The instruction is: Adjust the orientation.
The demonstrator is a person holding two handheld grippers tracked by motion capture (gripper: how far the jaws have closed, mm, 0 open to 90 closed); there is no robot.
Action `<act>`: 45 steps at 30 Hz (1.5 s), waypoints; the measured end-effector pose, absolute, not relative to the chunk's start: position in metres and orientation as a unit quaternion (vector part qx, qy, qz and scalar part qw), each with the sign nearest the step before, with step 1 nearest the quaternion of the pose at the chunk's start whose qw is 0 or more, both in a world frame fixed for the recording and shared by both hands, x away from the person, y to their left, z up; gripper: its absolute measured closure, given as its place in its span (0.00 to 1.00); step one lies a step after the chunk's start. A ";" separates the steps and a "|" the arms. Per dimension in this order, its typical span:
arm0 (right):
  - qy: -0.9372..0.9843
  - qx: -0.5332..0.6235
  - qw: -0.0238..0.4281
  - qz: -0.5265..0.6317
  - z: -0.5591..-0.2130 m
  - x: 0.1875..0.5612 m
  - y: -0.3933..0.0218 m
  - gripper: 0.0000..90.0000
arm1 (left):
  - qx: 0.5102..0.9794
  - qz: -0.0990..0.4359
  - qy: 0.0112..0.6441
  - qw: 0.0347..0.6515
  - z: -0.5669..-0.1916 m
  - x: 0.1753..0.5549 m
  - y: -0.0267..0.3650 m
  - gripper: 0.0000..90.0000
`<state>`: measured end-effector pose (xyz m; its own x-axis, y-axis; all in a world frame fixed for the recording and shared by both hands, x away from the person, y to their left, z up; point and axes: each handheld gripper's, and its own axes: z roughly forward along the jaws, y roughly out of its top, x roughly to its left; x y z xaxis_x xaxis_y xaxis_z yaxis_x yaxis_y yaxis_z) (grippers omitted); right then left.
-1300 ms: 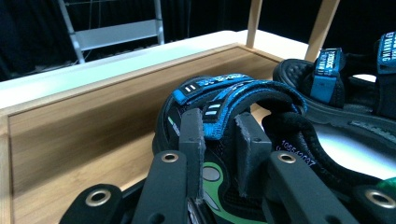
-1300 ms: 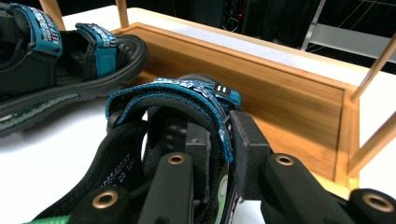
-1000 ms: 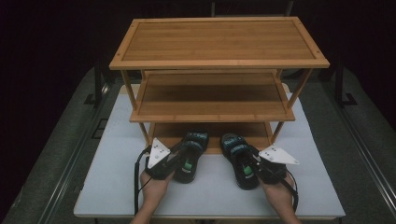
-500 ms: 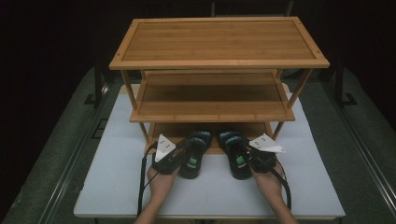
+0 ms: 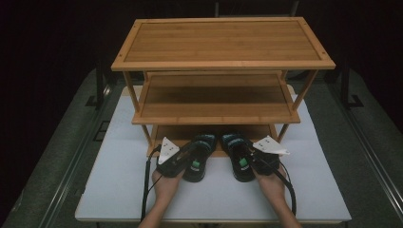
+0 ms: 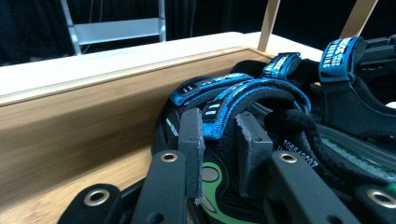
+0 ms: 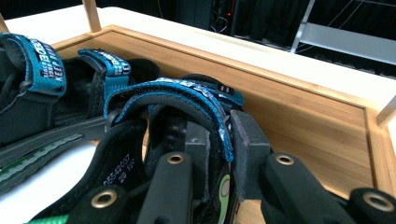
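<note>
Now, line by line:

Rack: a three-level wooden rack (image 5: 223,40) stands on the white table (image 5: 114,190); its top and middle levels are bare wood.

Left sandal: the left sandal (image 5: 197,156), black with blue straps and a green mark, lies with its toe on the front edge of the lowest level and its heel out over the table. One second ago it lay nearer to the person; it has moved forward toward the rack.

Right sandal: the right sandal (image 5: 237,154) lies just beside the left one, also half on the lowest level, and it has also moved forward since the earlier frames.

Left gripper: the left gripper (image 6: 219,154) is clenched on a blue strap (image 6: 224,114) of the left sandal; the strap passes between the two pads.

Right gripper: the right gripper (image 7: 217,154) is clenched on the blue-edged strap (image 7: 187,100) of the right sandal, in the same manner.

Hands: the left hand (image 5: 166,183) and the right hand (image 5: 273,183) come in from the bottom edge; both are farther forward than one second ago, and closer to each other.

Lowest level: in the right gripper view its raised wooden rim (image 7: 299,93) runs close behind the right sandal.
</note>
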<state>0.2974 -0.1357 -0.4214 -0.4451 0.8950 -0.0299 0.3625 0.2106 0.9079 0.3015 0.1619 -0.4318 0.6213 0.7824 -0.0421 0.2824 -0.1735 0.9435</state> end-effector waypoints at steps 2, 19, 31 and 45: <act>0.723 0.437 0.291 0.450 -0.421 0.299 -0.137 0.86 | 0.729 0.236 0.364 0.530 -0.432 0.302 0.162 0.82; 0.717 0.449 0.271 0.459 -0.422 0.306 -0.144 0.79 | 0.722 0.222 0.375 0.538 -0.432 0.307 0.157 0.80; 0.733 0.438 0.266 0.448 -0.417 0.300 -0.151 0.59 | 0.727 0.224 0.344 0.551 -0.415 0.299 0.159 0.59; 0.741 0.389 0.205 0.507 -0.400 0.262 -0.188 0.32 | 0.747 0.206 0.289 0.563 -0.401 0.272 0.180 0.28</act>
